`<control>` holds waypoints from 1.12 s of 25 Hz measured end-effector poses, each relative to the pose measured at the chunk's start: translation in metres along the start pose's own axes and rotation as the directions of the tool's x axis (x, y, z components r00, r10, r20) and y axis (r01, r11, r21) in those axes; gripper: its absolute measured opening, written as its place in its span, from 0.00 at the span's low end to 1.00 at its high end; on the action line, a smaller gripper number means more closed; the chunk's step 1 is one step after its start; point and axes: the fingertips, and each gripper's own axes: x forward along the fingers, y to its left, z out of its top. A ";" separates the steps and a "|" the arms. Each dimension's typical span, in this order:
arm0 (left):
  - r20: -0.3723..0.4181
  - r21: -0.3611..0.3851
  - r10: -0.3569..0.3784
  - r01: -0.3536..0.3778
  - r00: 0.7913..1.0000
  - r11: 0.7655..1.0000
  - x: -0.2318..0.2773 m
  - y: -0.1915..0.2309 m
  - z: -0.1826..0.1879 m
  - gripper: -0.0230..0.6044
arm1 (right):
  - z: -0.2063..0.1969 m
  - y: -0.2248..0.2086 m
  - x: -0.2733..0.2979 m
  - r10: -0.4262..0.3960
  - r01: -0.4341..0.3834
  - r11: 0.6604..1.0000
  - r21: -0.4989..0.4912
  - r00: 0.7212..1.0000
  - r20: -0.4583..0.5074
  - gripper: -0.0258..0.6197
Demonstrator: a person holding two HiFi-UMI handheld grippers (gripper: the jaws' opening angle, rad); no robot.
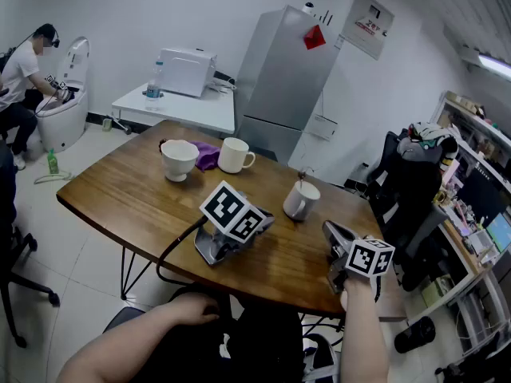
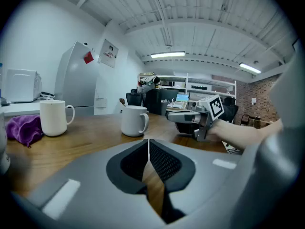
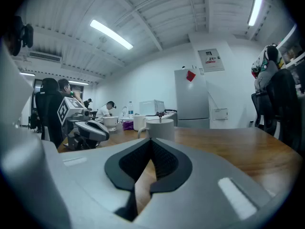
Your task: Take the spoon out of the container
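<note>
Setting: office room, wooden table (image 1: 120, 190) in front of you.

1. Left claw (image 2: 148, 147): jaws pressed together, nothing between them. It lies on the table near your edge, marker cube on top, cable trailing off the near edge.
2. Right claw (image 3: 151, 149): jaws together, empty. Your right hand (image 1: 352, 295) holds it at the table's right near corner, aimed nearly level across the wood.
3. Cup (image 1: 302, 201): upright on the table between the two claws and a little beyond them, well apart from both. It stands straight ahead of your right claw.
4. Spoon (image 3: 160, 115): in the cup, with only the thin handle showing above the rim.
5. White mug (image 1: 234, 155): upright farther back, handle to the right.
6. Purple cloth (image 1: 207, 155): crumpled just left of the white mug, touching or nearly touching it.
7. Bowl (image 1: 179, 159): white, upright, just left of the cloth.
8. Beyond the table: grey fridge (image 1: 283, 82); a white side table (image 1: 184, 106) bearing a white box-shaped machine (image 1: 186, 72) and a bottle (image 1: 154, 82).
9. Far left: a person (image 1: 20, 78) seated. Right: a dark office chair (image 1: 407, 190).
</note>
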 end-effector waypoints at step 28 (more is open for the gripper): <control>-0.003 0.004 0.000 0.000 1.000 1.000 0.001 -0.001 0.001 0.06 | 0.046 0.011 0.035 -0.039 0.028 0.987 -0.159 0.997 -0.062 0.04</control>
